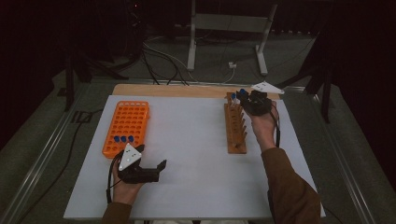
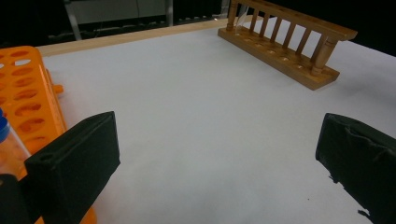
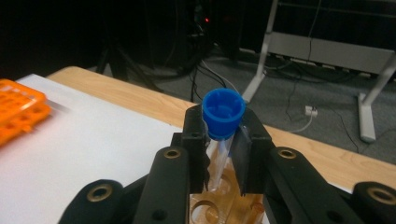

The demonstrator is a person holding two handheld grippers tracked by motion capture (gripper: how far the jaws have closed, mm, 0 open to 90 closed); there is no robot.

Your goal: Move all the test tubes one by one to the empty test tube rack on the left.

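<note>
My right claw [image 3: 223, 140] clamps a blue-capped tube [image 3: 223, 114] just under its cap, over the wooden rack [image 1: 235, 128]. My left claw [image 2: 215, 158] gapes wide, empty, beside the orange rack [image 2: 28, 102].

Clear test tube [image 3: 219, 154] with blue screw cap [image 3: 223, 113] is standing upright, its lower end hanging just above the holes at the far end of the wooden rack [image 1: 235, 128].

On the bench [image 1: 196, 158], the plastic rack [image 1: 126, 128] sits near the left edge, holding capped tubes [image 1: 123, 139] in its near rows; the wooden rack [image 1: 235, 126] stands well apart toward the right edge.
</note>
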